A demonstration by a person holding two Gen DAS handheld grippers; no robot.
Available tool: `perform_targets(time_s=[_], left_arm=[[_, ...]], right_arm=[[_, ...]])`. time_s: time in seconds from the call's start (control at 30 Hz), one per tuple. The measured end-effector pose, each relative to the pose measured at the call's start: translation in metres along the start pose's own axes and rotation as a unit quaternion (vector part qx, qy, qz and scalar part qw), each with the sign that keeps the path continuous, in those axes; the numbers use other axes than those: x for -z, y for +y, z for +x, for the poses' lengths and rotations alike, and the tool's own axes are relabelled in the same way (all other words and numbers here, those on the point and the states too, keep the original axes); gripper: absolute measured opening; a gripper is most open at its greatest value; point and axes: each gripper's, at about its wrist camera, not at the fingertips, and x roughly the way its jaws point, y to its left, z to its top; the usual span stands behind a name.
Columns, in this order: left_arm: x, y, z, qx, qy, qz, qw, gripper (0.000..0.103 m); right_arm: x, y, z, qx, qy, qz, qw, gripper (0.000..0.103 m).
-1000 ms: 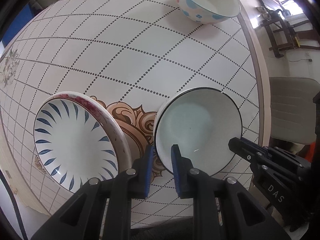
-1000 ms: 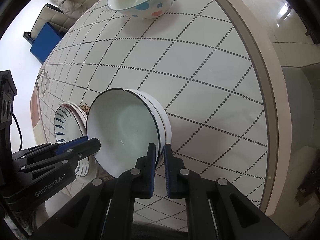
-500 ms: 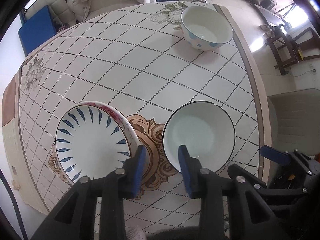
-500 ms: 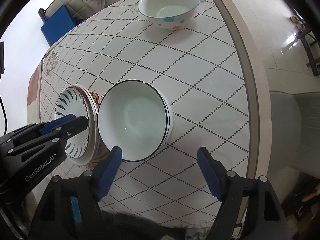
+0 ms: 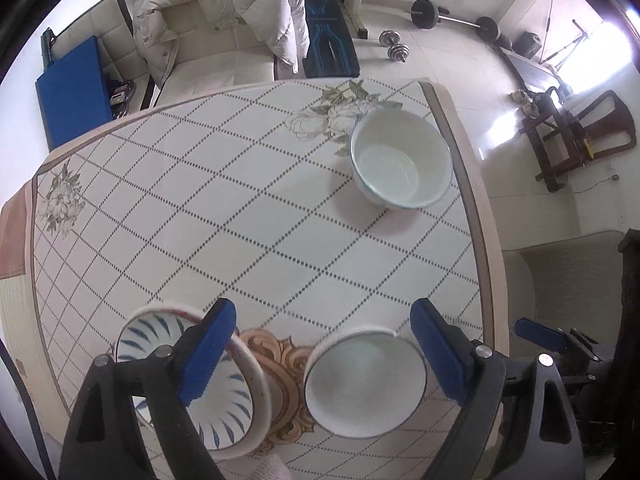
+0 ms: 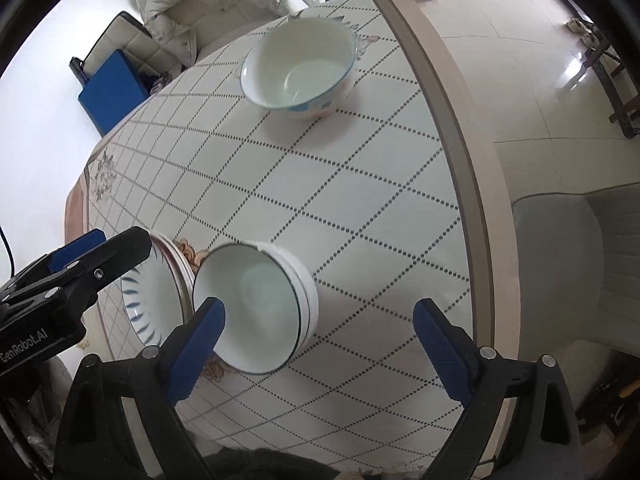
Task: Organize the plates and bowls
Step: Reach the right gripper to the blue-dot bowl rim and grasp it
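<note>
Stacked white bowls (image 6: 260, 308) sit near the desk (image 5: 256, 216) edge, beside the blue-patterned plates (image 5: 192, 384). Glazed ceramic: I judge it stiff, slick, breakable; best taken by the rim. My left claw (image 5: 320, 356) and right claw (image 6: 320, 344) are both opening, nothing between the pads. The spotted bowl (image 6: 300, 68) stands apart, empty

Bright daylight enters from a window (image 5: 596, 36) at the upper right and overexposes it. It makes glare patches on the floor (image 6: 568, 76). The tabletop (image 5: 248, 216) is evenly lit, with soft shadows beside the bowls. Fisheye distortion bends the edges, the corners are black, and slight motion blur softens details.
</note>
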Motion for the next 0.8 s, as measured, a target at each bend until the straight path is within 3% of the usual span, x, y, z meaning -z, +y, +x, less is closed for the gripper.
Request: perform_targets(time_s=[0.2, 0.37, 0.53, 0.63, 0.8], left_arm=[[-0.066, -0.001, 0.026, 0.006, 0.003, -0.007, 0.9999, 0.089], [-0.110, -0.003, 0.062, 0.024, 0.042, 0.001, 0.9988, 0.086], [-0.135, -0.011, 0.097, 0.032, 0.085, 0.014, 0.9958, 0.049], [-0.141, -0.019, 0.113, 0.033, 0.103, 0.024, 0.9938, 0.040], [-0.145, -0.033, 0.136, 0.034, 0.131, 0.041, 0.9899, 0.028]], right_arm=[[-0.063, -0.016, -0.004, -0.011, -0.025, 0.035, 0.999, 0.097], [-0.116, -0.026, 0.007, -0.032, -0.030, 0.063, 0.997, 0.097], [-0.156, -0.037, 0.028, -0.059, -0.016, 0.101, 0.993, 0.097], [-0.174, -0.047, 0.045, -0.075, 0.000, 0.123, 0.990, 0.094], [-0.186, -0.054, 0.071, -0.097, 0.028, 0.141, 0.985, 0.072]])
